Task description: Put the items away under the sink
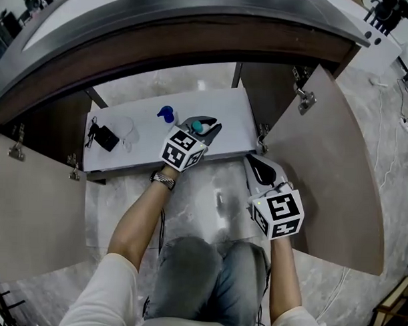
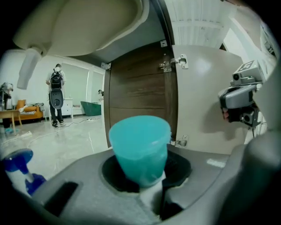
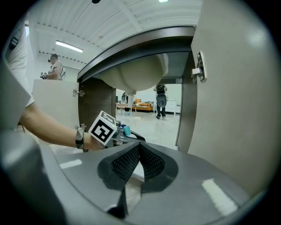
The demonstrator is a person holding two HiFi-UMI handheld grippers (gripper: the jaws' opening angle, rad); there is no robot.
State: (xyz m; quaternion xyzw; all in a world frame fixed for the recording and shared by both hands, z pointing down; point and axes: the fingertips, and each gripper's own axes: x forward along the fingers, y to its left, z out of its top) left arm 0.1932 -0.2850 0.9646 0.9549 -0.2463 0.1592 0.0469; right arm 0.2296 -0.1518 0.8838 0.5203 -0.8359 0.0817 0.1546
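The left gripper (image 1: 206, 126) is clamped on a teal cap (image 2: 140, 147). A sliver of white shows beneath the cap, and whatever it tops is hidden down between the jaws. Seen from the head, the cap sits over the white cabinet floor (image 1: 226, 106), a little right of its middle. The gripper's body covers the spot below, so I cannot tell whether the item rests on the floor or hangs above it. The right gripper (image 3: 138, 147) has its ribbed pads pressed together with nothing between them. It sits just off the floor's front right corner, by the open right door (image 1: 337, 177). A blue spray head (image 1: 165, 113) stands left of the cap near the floor's back edge. In the left gripper view it is cut off at the lower left and blurred. Toward the floor's left edge lie a small black thing (image 1: 106, 137) with a cord and a clear thing (image 1: 130, 133) beside it, both too small to identify. The left door (image 1: 35, 206) also stands open. The basin (image 3: 136, 74) bulges overhead, and the countertop hides the back of the cabinet from the head view.
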